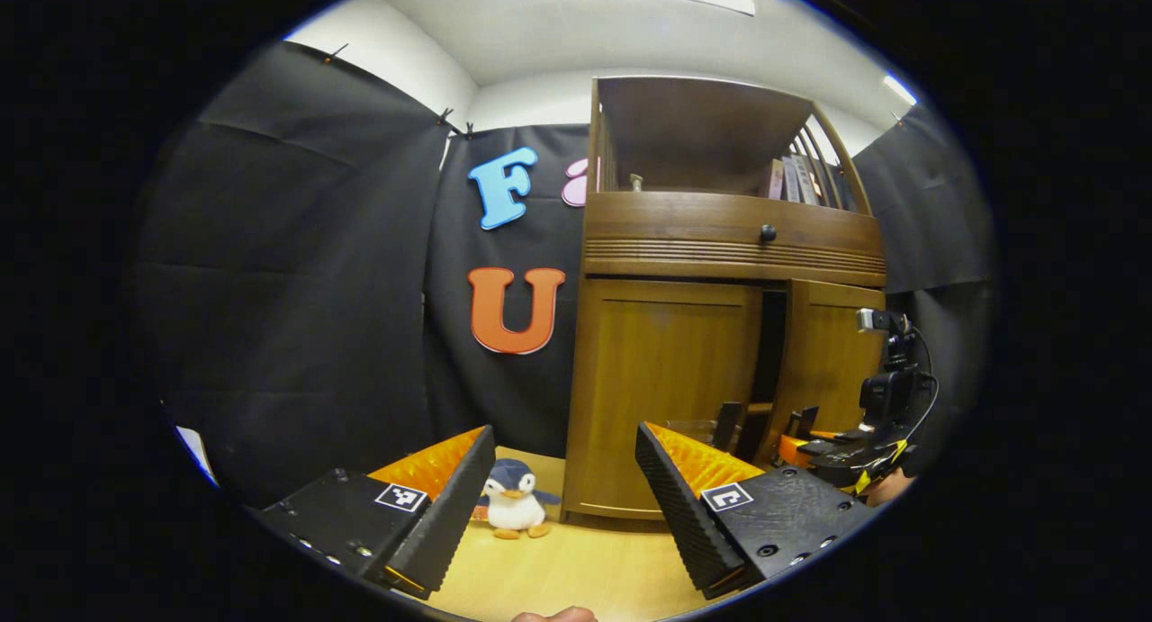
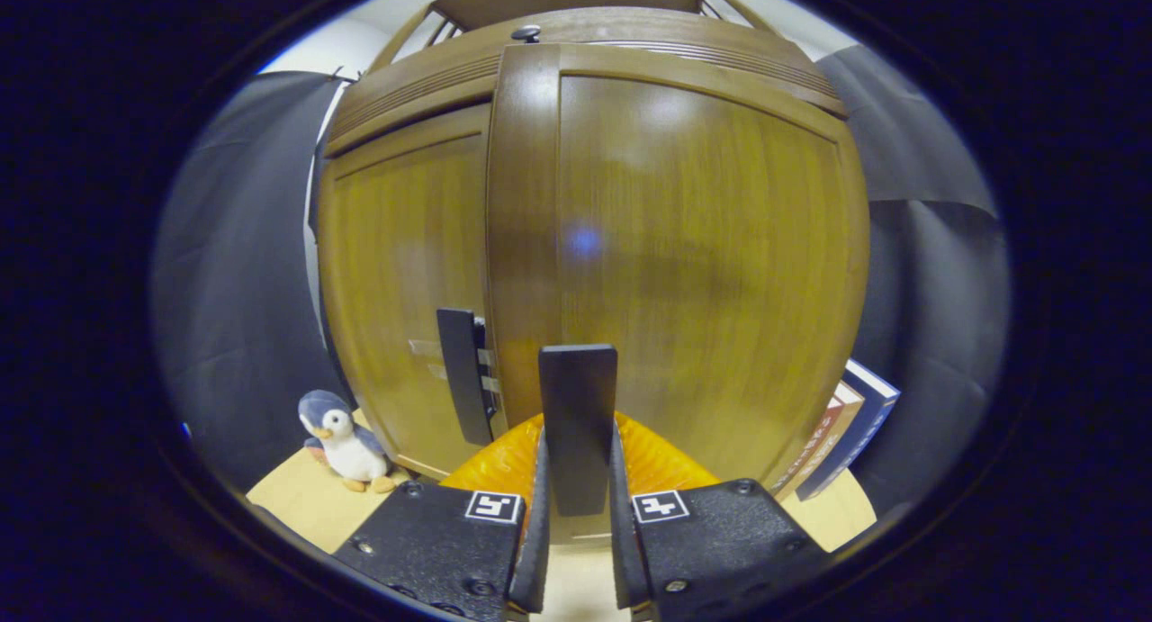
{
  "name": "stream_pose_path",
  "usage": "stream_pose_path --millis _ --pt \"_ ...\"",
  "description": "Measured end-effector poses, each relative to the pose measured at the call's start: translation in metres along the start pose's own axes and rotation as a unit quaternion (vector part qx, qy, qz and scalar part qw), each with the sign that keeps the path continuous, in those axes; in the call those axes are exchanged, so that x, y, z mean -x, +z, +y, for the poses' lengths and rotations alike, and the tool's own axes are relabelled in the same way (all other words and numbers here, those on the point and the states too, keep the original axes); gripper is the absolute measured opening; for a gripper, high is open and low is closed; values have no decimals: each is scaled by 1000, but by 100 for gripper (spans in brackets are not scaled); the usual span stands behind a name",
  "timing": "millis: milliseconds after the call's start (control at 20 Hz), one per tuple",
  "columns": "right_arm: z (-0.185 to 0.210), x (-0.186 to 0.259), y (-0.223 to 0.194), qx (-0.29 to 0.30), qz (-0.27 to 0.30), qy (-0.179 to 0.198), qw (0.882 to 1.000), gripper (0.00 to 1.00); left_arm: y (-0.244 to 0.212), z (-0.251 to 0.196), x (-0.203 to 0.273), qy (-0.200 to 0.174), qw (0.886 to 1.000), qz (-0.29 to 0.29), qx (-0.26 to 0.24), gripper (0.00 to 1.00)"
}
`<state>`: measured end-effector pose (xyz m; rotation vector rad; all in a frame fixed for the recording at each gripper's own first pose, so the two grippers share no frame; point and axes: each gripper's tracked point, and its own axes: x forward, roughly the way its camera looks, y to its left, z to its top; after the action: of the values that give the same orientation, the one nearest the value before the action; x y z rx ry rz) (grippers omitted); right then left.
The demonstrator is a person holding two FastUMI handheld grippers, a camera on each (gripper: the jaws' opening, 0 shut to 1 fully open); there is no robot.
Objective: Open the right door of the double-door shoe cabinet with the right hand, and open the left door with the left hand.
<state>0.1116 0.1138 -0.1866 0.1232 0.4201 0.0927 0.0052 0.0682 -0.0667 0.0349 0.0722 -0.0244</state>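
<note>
Hanging low and well back from the shoe cabinet [image 1: 711, 334], the left gripper [image 1: 565, 478] points at it with its fingers [image 1: 450, 505] spread wide and released, nothing between them. Past the left finger a penguin toy [image 1: 513, 500] stands on the wooden floor [image 1: 576, 559] just beside the cabinet's left corner. The left door [image 1: 661, 392] sits flush and shut, its dark handle [image 1: 725, 424] near the inner edge. Next comes a dark gap, then the right door [image 1: 828, 370], swung slightly out. At that door, in the left gripper view, the right gripper [image 1: 810, 442] reaches in from the right. In the right gripper view, the right gripper [image 2: 576, 505] is level and close against the right door, its fingers [image 2: 538, 532] clenched on the upright right door handle [image 2: 578, 424]. Books [image 2: 850, 428] lean beside the cabinet at far right.
</note>
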Motion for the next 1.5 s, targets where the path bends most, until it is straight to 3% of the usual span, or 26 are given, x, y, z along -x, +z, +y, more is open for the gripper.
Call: stream_pose_path --millis 750,1100,1500 --pt "-37 82 -21 -14 6 22 1000 32 -25 -94 -10 -106 994 36 3 95" --pt "-59 109 -27 -23 19 26 999 31 -34 -116 -14 -130 990 52 4 95" --pt "-91 138 -33 -33 23 0 999 31 -39 -131 -16 -145 987 62 10 95"
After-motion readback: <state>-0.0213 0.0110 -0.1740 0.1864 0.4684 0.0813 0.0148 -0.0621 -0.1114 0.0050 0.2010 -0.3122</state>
